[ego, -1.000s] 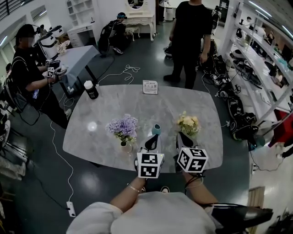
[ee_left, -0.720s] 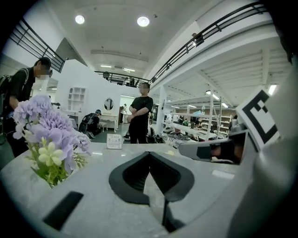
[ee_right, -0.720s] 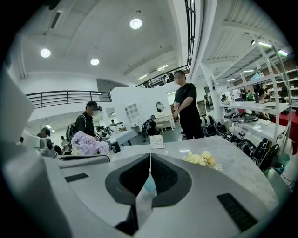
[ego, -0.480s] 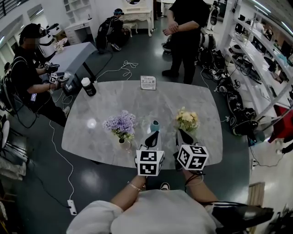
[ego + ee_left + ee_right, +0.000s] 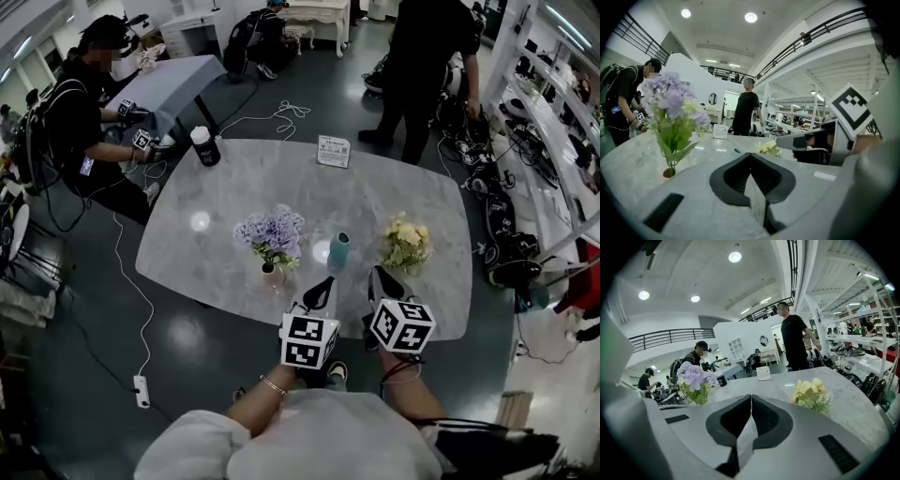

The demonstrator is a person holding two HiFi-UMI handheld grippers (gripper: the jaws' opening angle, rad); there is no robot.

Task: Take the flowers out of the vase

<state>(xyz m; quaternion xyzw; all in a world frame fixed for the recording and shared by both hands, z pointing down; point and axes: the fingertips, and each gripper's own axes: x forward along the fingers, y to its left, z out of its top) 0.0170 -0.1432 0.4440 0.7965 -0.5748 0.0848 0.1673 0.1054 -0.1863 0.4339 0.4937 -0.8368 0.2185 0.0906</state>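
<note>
Head view: my left gripper (image 5: 324,283) and right gripper (image 5: 379,275) hover short of the purple flowers (image 5: 271,231) standing in a small vase (image 5: 273,276). Left gripper view: jaws clenched, empty. Right gripper view: likewise. The stems look light and soft, best pinched just above the vase.

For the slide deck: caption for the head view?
Shut, empty left gripper and right gripper poised before purple flowers in a vase, teal container and yellow bouquet.

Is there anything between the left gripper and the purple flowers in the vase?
Nothing visible: only bare table lies between the left gripper and the purple flowers. The teal bottle stands aside, to their right.
</note>
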